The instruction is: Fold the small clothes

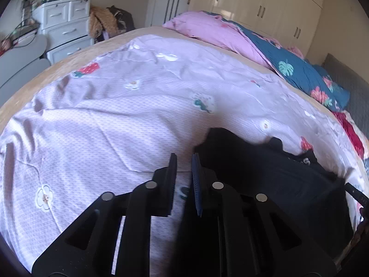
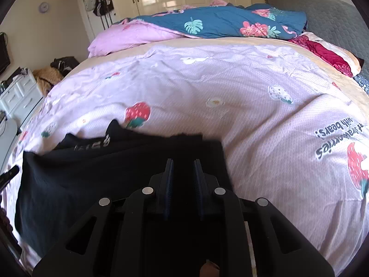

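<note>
On the bed (image 2: 230, 87), black garment (image 2: 103, 175) spread flat under the right hand-held gripper (image 2: 183, 164), whose fingers are parted and empty, garment just right of the left hand-held gripper (image 1: 184, 159), also slightly parted, empty, over the sheet (image 1: 115, 120), drawers (image 1: 64, 23) far left holding unseen contents.

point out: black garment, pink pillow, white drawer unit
black garment (image 2: 120, 175), right wrist view, on its flat middle panel.
pink pillow (image 1: 207, 30), left wrist view, on its top face.
white drawer unit (image 1: 62, 23), left wrist view, on its drawer fronts.
</note>
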Action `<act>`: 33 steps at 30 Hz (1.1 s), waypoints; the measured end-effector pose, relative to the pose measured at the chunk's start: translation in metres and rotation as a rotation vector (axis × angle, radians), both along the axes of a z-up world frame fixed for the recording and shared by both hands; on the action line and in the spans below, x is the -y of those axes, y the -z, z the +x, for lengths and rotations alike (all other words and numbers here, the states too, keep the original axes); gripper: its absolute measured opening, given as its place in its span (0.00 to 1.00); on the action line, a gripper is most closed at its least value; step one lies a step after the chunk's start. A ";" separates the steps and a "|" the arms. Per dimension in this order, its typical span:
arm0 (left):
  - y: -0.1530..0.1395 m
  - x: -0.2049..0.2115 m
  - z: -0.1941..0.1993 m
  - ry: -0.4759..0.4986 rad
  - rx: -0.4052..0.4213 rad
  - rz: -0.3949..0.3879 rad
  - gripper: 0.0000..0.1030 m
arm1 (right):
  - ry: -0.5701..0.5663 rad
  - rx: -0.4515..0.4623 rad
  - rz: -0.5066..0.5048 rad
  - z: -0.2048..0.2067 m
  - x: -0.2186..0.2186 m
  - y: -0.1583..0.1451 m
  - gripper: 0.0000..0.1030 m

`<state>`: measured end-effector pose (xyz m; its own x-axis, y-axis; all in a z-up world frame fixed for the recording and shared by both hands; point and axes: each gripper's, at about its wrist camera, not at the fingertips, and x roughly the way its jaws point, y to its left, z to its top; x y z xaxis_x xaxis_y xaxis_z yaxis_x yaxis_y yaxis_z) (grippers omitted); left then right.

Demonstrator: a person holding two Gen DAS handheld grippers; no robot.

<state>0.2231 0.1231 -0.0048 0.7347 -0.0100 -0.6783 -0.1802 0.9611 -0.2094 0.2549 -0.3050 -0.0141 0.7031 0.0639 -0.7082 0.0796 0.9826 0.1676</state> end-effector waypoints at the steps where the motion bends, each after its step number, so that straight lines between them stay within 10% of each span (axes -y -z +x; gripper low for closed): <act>1: -0.001 -0.005 -0.001 0.000 0.001 -0.026 0.07 | 0.004 0.007 0.007 0.000 0.003 0.001 0.17; 11: 0.015 0.012 0.012 0.109 -0.078 -0.037 0.43 | 0.030 -0.055 0.050 0.002 0.038 0.013 0.48; 14: 0.020 0.019 0.022 0.137 -0.099 0.004 0.09 | 0.013 -0.079 0.081 0.006 0.038 0.019 0.45; 18: 0.015 0.021 0.021 0.143 -0.080 0.008 0.05 | -0.012 -0.073 0.064 0.007 0.030 0.022 0.09; 33: -0.018 -0.017 0.008 0.027 0.071 -0.053 0.00 | 0.037 0.135 0.049 -0.001 0.034 -0.024 0.06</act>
